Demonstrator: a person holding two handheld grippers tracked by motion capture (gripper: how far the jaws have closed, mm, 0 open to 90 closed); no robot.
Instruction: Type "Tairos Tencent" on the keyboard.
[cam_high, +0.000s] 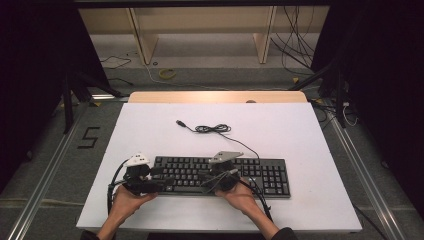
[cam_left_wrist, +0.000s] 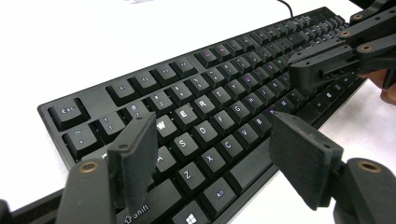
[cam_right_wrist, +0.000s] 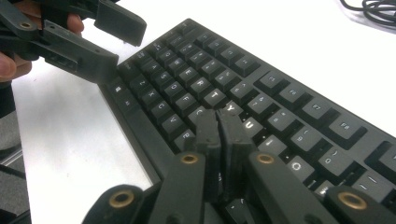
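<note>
Keyboard (cam_high: 222, 176) lies flat near the table's (cam_high: 300, 130) front edge, with the right gripper (cam_right_wrist: 218, 128) pressed closed over the middle keys and the left gripper (cam_left_wrist: 212, 151) wide above the left keys, so key pressing looks underway, not finished.
</note>
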